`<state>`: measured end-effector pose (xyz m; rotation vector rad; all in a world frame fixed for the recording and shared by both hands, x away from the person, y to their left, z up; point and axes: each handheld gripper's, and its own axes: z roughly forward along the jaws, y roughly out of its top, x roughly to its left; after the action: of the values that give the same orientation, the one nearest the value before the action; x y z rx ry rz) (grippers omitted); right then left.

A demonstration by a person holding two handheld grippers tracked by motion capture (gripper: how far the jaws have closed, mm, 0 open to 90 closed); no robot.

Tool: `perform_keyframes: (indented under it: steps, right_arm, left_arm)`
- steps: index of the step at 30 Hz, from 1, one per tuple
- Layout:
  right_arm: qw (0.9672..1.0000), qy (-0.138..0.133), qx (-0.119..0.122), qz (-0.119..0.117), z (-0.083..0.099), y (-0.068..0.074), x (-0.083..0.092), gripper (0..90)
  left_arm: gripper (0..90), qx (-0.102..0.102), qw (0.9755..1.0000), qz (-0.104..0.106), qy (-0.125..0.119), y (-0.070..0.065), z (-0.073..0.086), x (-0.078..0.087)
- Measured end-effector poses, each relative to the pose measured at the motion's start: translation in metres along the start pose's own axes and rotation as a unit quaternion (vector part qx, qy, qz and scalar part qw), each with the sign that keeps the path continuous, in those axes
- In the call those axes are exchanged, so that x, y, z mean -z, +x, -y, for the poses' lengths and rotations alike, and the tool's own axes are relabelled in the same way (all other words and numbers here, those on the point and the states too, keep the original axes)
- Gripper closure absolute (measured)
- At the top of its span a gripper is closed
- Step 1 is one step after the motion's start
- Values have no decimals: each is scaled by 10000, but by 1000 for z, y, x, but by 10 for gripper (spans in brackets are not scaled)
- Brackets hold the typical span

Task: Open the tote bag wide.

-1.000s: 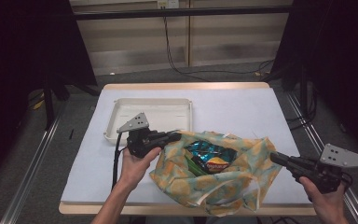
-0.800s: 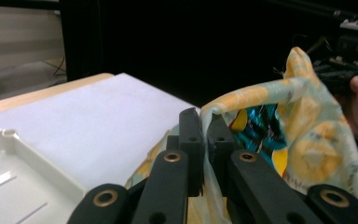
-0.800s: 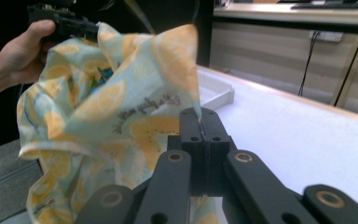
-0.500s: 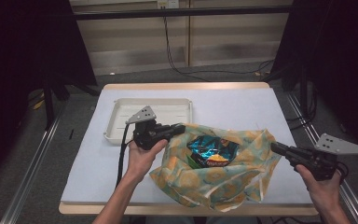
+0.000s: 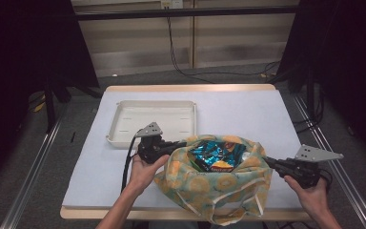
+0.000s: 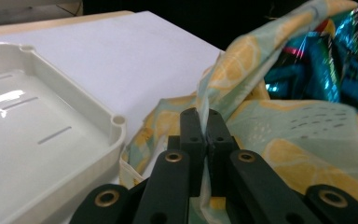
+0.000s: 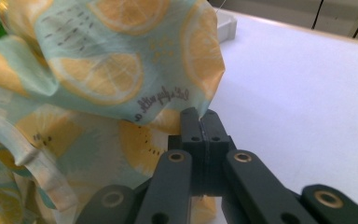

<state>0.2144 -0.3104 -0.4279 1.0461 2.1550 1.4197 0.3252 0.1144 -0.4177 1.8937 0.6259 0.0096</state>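
I have both tools clenched on the bag (image 5: 219, 191): left tool (image 5: 180, 143), right tool (image 5: 268, 162). Thin cloth may slip, dumping the snack packet (image 5: 217, 156) onto the desk (image 5: 267, 114).

Each hand carries a black tool. The left tool (image 5: 177, 143) and the right tool (image 5: 267, 162) both have a grey three-cornered plate on top with small holes. A black cable hangs from the left one. The jaws are matte black bars with brass-coloured rivets. Both forearms are without sleeves.
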Motion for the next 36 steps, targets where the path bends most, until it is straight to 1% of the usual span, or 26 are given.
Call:
perform_keyframes:
  steps: [3,4,5,7,9,10,11,12,16,18,19,20,21,22,23,24,25,26,27,28,29,31,33,34,35,36]
  right_arm:
    - [9998,194,6,-47,5,1,-7,900]
    - [9998,216,2,-51,6,1,-9,900]
    - [9997,221,33,-47,7,1,-10,900]
    - [9997,214,39,-65,10,1,-12,900]
    - [9995,275,134,-62,11,2,-14,900]
    - [9993,317,156,-73,11,2,-14,900]
    - [9993,328,146,-90,12,2,-15,900]
    - [9991,381,157,-92,13,2,-16,900]
    - [9983,528,218,-83,15,2,-20,900]
    - [9983,543,202,-112,15,3,-21,897]
    - [9983,530,199,-107,15,3,-20,870]
    - [9985,500,216,-92,13,2,-18,808]
    - [9985,484,232,-53,12,3,-16,769]
    - [9989,425,202,-11,11,2,-13,747]
    - [9991,381,193,-45,9,2,-10,717]
    - [9994,294,170,14,7,2,-6,675]
    - [9995,253,168,43,5,2,-3,664]
    - [9997,140,157,83,1,3,3,632]
    - [9998,84,153,107,-1,3,6,603]
    - [9998,53,149,138,-3,3,9,595]
    - [9997,-30,164,185,-6,3,13,593]
    - [9996,-166,124,189,-13,2,19,579]
    - [9992,-305,147,216,-21,1,26,588]
    - [9990,-378,143,168,-26,0,29,592]
    - [9988,-414,171,183,-30,0,31,594]
    - [9984,-502,214,161,-37,1,33,603]
  left_arm:
    - [885,112,9999,8,79,4,6,-4]
    - [885,90,9999,27,86,5,7,-5]
    - [885,85,9998,6,174,6,9,-5]
    - [884,120,9998,10,160,6,11,-4]
    - [884,79,9996,-69,268,5,13,-4]
    - [884,81,9996,-37,263,6,15,-5]
    - [884,163,9994,15,292,7,18,-6]
    - [884,165,9993,-44,340,8,19,-6]
    - [878,178,9987,-32,476,10,24,-10]
    - [858,204,9987,-41,456,10,24,-9]
    - [843,201,9988,-72,441,10,23,-8]
    - [798,218,9989,-101,415,10,23,-6]
    - [769,235,9990,-110,367,10,22,-4]
    - [767,242,9991,-97,325,9,21,-2]
    - [749,197,9993,-139,278,9,19,2]
    - [677,206,9993,-188,242,8,17,4]
    - [626,212,9994,-234,148,8,15,10]
    - [619,237,9994,-244,67,8,14,13]
    - [579,276,9993,-245,-15,8,12,17]
    - [534,249,9993,-263,-64,7,11,21]
    - [529,213,9991,-335,-113,6,9,26]
    - [504,169,9990,-338,-231,3,7,35]
    - [487,131,9984,-437,-323,0,5,45]
    - [476,104,9982,-485,-340,-1,4,49]
    - [452,45,9972,-616,-413,-4,3,56]
    - [427,5,9969,-662,-417,-5,3,59]
